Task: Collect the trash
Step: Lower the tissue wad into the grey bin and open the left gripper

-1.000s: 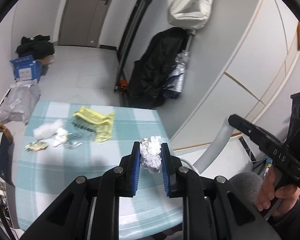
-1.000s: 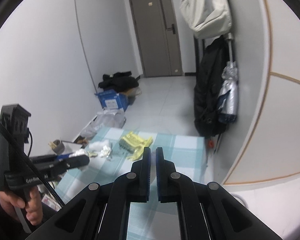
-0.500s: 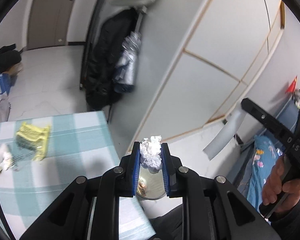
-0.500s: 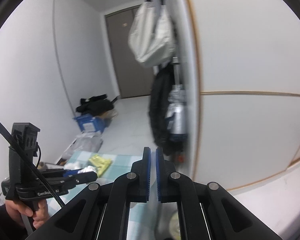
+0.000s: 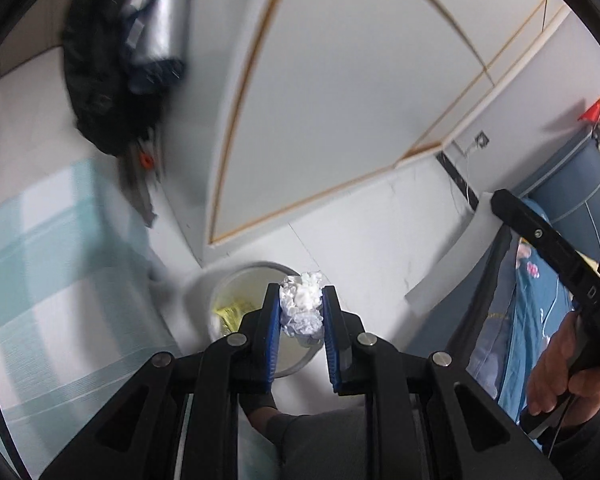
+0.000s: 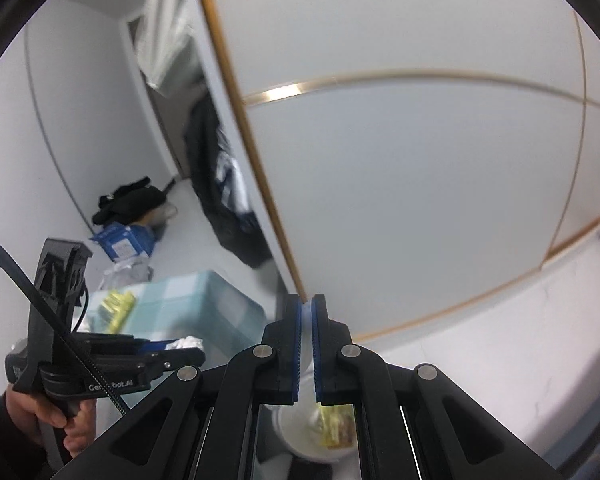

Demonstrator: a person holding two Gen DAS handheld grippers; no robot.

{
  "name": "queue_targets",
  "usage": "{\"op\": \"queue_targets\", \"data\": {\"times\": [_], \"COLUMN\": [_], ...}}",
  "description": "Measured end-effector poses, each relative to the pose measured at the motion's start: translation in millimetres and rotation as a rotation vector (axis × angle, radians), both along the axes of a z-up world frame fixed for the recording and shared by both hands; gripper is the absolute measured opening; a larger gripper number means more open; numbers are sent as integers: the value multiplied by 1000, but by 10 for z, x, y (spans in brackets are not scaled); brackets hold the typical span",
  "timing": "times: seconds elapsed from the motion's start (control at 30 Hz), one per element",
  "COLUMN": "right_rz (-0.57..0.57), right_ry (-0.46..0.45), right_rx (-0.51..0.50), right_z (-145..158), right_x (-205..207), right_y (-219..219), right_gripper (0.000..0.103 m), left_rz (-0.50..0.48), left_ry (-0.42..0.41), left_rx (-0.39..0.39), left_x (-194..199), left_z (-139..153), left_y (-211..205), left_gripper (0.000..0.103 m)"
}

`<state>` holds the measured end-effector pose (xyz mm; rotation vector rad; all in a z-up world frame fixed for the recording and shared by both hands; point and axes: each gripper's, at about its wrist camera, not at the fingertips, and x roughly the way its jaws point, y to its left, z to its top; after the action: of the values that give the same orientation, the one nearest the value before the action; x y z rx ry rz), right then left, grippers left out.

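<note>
My left gripper [image 5: 301, 307] is shut on a crumpled white tissue ball [image 5: 302, 310] and hangs over a round white trash bin [image 5: 236, 284] on the floor, which holds yellow wrapper scraps [image 5: 230, 314]. In the right wrist view the same left gripper [image 6: 188, 347] shows at lower left with the tissue [image 6: 184, 343] between its blue pads. My right gripper [image 6: 307, 312] is shut with nothing in it, above the bin [image 6: 296, 432], whose yellow scraps [image 6: 336, 424] show between its arms. A yellow wrapper [image 6: 118, 308] lies on the checked table.
The teal checked table [image 5: 60, 264] stands left of the bin. A white panelled wall [image 5: 340, 100] with gold trim rises behind it. A dark coat and folded umbrella [image 5: 132, 48] hang at upper left. A blue box [image 6: 122, 240] and bags sit on the far floor. Blue bedding [image 5: 540, 320] is at right.
Both grippers have swung right and down, away from the table to above the trash bin. The left one has kept the tissue ball in its grip; the right one has stayed shut.
</note>
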<state>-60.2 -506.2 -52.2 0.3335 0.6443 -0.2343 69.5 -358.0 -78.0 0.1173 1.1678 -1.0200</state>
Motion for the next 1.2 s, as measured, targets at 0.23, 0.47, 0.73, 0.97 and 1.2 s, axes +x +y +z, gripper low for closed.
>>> {"op": "queue_targets", "data": {"times": [0.23,0.47,0.73,0.97,1.2], "right_rz": [-38,-53,-68,-78,-70], "right_ry": [85,172,262,308,348], "right_rx": [92,187,302,413,453], "right_z": [-646,-1325,-2091,-2513,-2740], "right_x": [141,260,327,304,280], "right_y": [-257,-440,-532,-570,-526], "right_gripper": [4,4,4,5,7], "left_rz": [-70,-102,-117,-116,-97], "left_ry": [60,130,221,273,314], "left_rx": [129,253,364,434,475], "left_x": [15,61,109,101,132], "left_z": [-504,-941,-1305,-1479,-1646], "left_y": [-406,-737,-937,-1022,-1001], "left_gripper": [15,15,15,17,20]}}
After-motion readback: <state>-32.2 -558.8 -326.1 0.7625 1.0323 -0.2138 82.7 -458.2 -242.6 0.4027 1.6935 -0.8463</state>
